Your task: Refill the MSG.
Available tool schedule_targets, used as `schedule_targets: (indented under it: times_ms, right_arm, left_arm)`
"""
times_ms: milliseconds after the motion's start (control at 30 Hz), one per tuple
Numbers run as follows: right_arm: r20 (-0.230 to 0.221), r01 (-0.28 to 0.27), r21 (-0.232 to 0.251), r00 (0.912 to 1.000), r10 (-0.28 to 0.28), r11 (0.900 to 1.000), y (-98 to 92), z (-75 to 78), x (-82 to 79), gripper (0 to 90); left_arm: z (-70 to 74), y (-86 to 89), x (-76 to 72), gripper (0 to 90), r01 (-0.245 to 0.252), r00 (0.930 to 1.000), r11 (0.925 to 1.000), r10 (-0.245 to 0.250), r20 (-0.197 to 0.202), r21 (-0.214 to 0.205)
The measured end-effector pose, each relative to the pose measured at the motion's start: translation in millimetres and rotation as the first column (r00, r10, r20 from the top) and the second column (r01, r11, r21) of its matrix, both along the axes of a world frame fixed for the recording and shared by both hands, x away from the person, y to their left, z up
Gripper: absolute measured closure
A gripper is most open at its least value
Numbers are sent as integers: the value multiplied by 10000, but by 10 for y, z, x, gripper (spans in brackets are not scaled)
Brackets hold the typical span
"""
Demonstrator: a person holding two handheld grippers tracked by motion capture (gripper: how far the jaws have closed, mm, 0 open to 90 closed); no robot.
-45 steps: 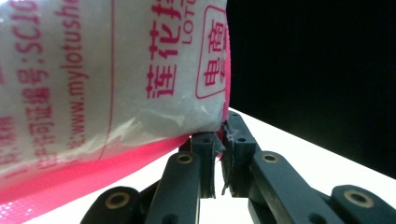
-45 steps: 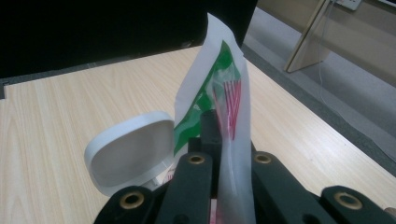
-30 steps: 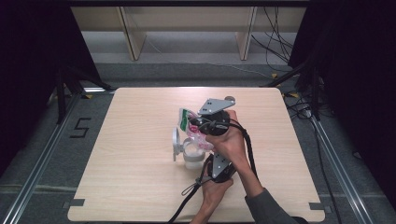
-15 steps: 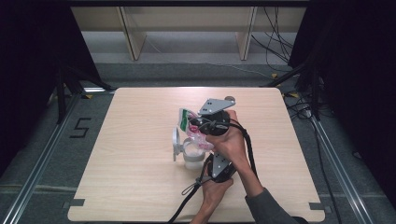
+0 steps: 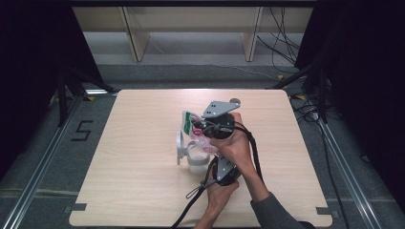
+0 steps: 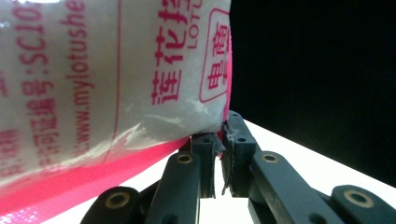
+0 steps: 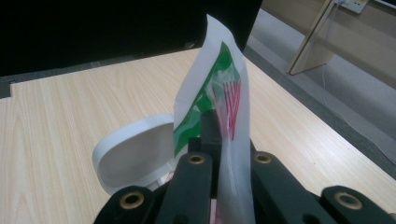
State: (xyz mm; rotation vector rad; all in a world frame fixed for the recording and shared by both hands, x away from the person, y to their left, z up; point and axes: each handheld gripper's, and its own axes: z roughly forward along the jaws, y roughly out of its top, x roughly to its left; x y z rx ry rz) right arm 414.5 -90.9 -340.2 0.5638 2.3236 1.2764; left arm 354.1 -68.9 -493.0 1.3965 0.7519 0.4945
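A thin plastic bag (image 5: 190, 123) with green and pink print hangs over an open white tub (image 5: 197, 162) near the table's middle. The tub's lid (image 5: 180, 145) stands up at its left. My right gripper (image 5: 198, 128), under a grey plate, is shut on the bag's upper part (image 7: 224, 93), with the white lid (image 7: 133, 151) behind it. My left gripper (image 5: 210, 151) comes from below, beside the tub. It is shut on the pink sealed corner of the bag (image 6: 116, 70), which is pinched between the fingertips of the left gripper (image 6: 218, 140).
The wooden table (image 5: 143, 200) has bare room to the left, right and far side of the tub. Black cables (image 5: 191, 202) trail from the grippers toward the near edge. A pale shelf frame (image 5: 136, 38) stands on the floor beyond the table.
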Motion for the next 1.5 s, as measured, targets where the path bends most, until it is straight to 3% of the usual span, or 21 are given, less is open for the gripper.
schedule_targets:
  times_ms: [633,700,1033,1133,1500]
  right_arm:
    - [-485,-159,124,9987,165,9998,7,3,-18,900]
    - [-308,-288,20,9991,288,9996,10,2,-4,900]
    - [-668,-257,-109,9975,249,9996,22,2,-12,900]
    - [-485,-305,-160,9984,297,9994,32,-13,-2,900]
    - [-595,-247,-146,9979,237,9996,35,-19,-8,900]
  left_arm:
    - [-2,17,-6,838,91,9999,9999,-92,75,96]
    - [-3,13,-8,838,97,9999,9999,-98,68,85]
    - [-2,11,-10,838,109,9999,9999,-110,56,80]
    - [-7,0,-9,838,2,9999,10000,-2,102,64]
    - [-5,-4,-12,838,9,10000,10000,-10,91,67]
